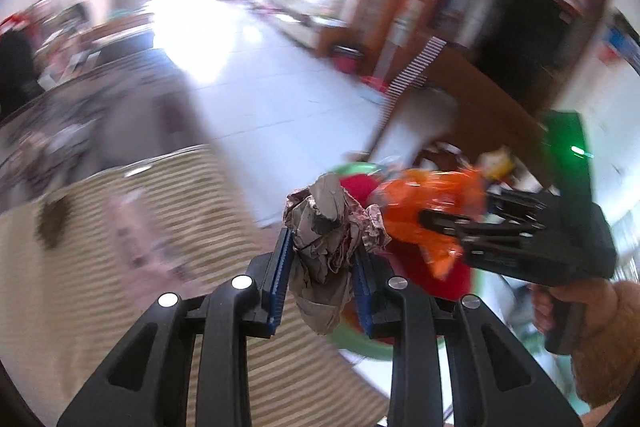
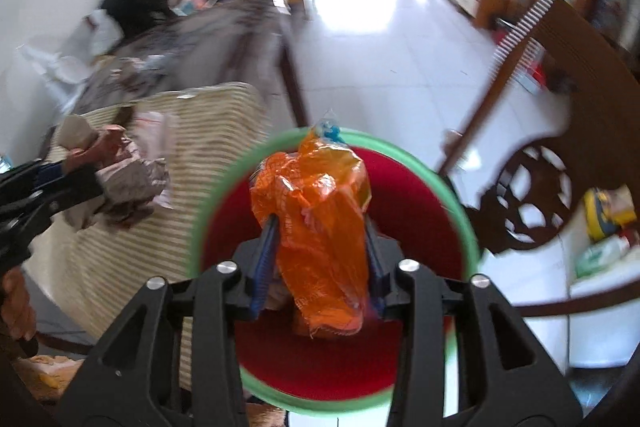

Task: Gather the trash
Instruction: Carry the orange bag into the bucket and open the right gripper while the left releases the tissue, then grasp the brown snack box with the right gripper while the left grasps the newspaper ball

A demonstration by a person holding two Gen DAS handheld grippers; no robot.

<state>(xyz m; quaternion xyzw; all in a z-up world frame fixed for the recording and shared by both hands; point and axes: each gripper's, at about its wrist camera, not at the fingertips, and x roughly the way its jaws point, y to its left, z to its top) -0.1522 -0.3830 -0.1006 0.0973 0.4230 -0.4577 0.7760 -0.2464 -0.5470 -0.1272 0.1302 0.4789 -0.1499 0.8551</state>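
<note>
At nine o'clock in my right wrist view, over the striped cloth (image 2: 120, 267), my left gripper (image 2: 86, 183) is clamped on a crumpled wad of paper (image 2: 128, 183); the left wrist view shows the blue pads (image 1: 280, 259) pressing both sides of the wad (image 1: 328, 227). Moving to the centre, my right gripper (image 2: 320, 247) has the orange plastic bag (image 2: 320, 227) between its pads, directly above the bin (image 2: 460, 203) with the green rim and red inside. I cannot tell whether those pads press the bag or merely flank it. At three o'clock stands a carved dark wooden chair (image 2: 560, 131) on the white tiled floor (image 2: 392, 47).
</note>
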